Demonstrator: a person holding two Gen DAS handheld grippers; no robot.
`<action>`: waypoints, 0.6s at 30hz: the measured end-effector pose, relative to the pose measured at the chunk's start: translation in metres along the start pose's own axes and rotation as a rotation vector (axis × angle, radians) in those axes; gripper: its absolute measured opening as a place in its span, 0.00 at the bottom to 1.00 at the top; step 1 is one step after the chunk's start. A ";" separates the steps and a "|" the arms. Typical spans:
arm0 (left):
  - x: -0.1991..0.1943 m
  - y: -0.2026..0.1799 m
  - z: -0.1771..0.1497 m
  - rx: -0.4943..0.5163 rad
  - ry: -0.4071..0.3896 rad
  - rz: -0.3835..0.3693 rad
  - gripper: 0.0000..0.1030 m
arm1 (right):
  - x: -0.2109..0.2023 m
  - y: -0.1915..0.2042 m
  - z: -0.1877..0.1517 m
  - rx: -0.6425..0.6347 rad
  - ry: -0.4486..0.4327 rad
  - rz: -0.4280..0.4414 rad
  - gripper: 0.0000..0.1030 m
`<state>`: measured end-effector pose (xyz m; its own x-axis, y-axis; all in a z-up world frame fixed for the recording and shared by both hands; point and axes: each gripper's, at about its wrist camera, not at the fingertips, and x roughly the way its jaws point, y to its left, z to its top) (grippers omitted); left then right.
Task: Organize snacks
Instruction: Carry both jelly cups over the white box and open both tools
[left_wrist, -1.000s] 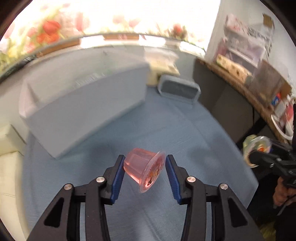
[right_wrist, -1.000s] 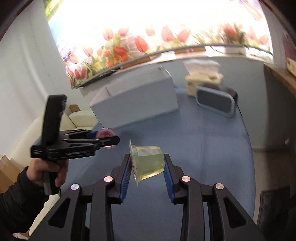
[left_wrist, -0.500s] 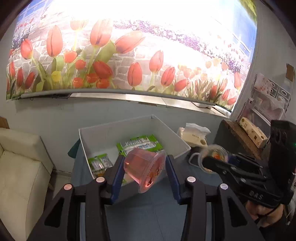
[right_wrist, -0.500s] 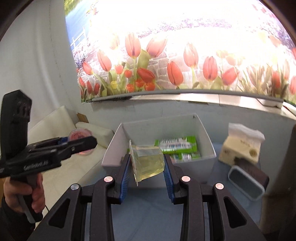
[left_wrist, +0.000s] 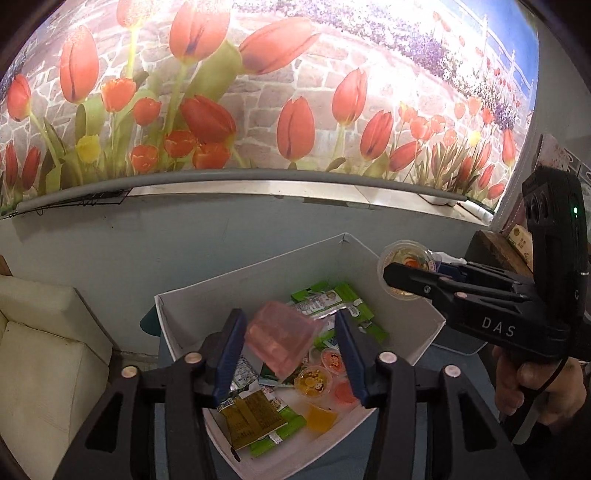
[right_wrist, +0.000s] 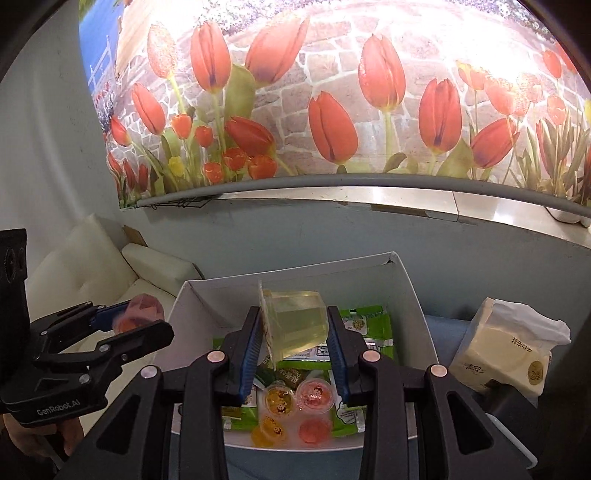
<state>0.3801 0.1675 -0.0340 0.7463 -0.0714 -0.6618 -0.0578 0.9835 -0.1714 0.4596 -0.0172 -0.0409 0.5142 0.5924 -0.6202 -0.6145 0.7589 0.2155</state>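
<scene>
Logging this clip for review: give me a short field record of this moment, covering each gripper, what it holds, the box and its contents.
left gripper: shut on pink jelly cup, above the box
right gripper: shut on yellow jelly cup, tipped on its side, above the box
box: white, open-topped
box contents: green snack packets; loose jelly cups, yellow and pink
beside box: tissue pack, on the right
backdrop: tulip mural
</scene>
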 end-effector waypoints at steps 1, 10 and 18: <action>0.002 0.002 -0.002 -0.001 -0.002 0.008 0.89 | 0.002 -0.003 0.000 0.004 0.002 -0.022 0.74; 0.007 0.010 -0.015 0.003 0.023 0.061 1.00 | -0.016 -0.014 0.002 0.078 -0.077 -0.034 1.00; -0.047 -0.014 -0.025 0.013 -0.094 0.102 1.00 | -0.070 -0.004 -0.023 0.065 -0.181 -0.171 1.00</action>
<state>0.3294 0.1532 -0.0185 0.7958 0.0440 -0.6040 -0.1283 0.9870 -0.0970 0.4127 -0.0681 -0.0160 0.7097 0.4883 -0.5078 -0.4728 0.8645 0.1705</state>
